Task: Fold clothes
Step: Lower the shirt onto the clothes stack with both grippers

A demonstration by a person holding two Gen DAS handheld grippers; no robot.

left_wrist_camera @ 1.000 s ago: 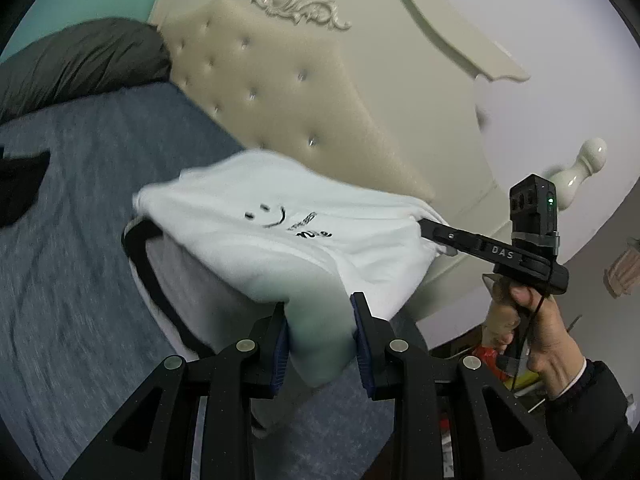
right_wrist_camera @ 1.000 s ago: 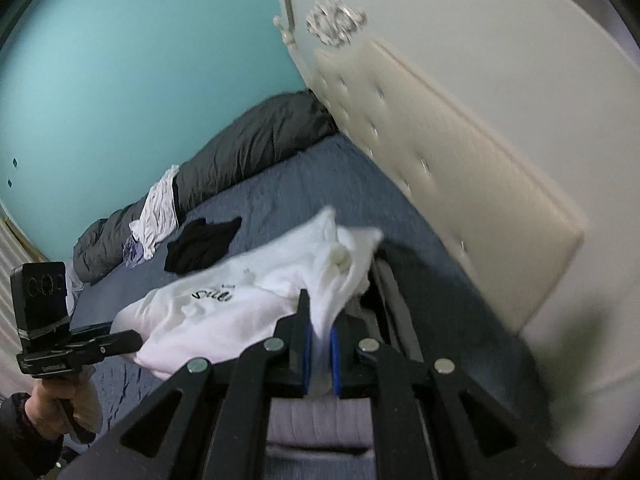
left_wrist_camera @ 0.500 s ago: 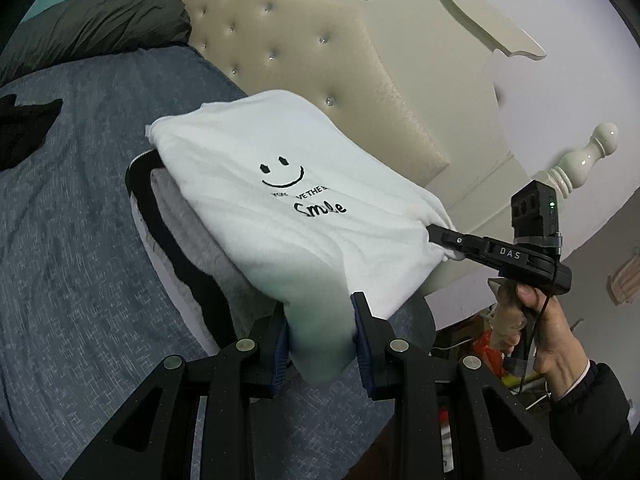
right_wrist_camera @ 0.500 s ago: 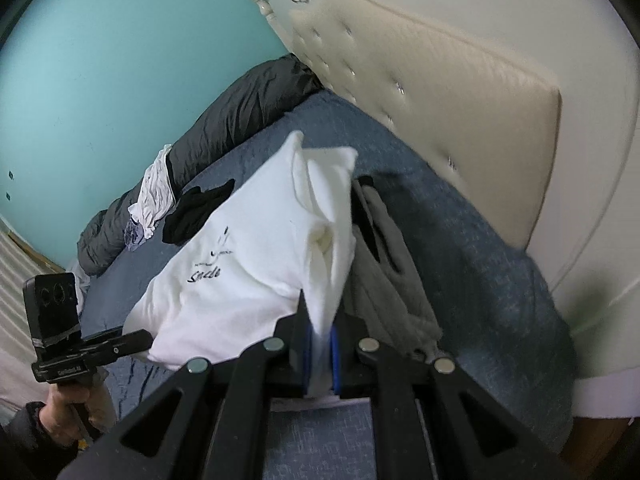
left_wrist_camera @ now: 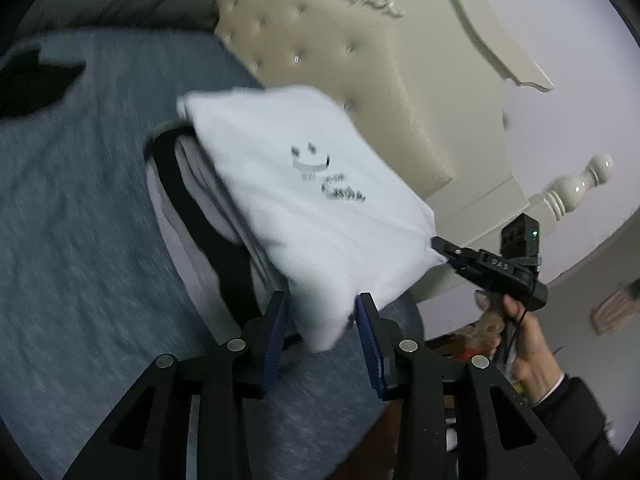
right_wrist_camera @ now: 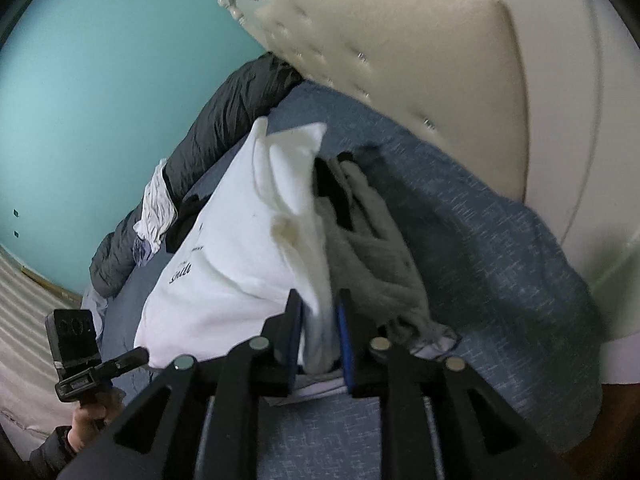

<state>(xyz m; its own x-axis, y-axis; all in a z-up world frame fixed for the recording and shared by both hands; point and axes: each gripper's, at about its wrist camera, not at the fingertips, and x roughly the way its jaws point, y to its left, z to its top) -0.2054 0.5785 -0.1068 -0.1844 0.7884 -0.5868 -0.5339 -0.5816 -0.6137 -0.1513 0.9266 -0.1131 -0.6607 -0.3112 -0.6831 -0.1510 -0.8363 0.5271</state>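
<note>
White shirt (left_wrist_camera: 316, 200) clamped by left gripper (left_wrist_camera: 322, 320) and right gripper (right_wrist_camera: 319, 336), smiley print clear only in left view

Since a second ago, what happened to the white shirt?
Both grippers, left and right, carried the white shirt further over the grey clothes on the bed, and it hangs flatter now. Neither let go; each still pinches a corner. The grey clothes stayed put.
</note>
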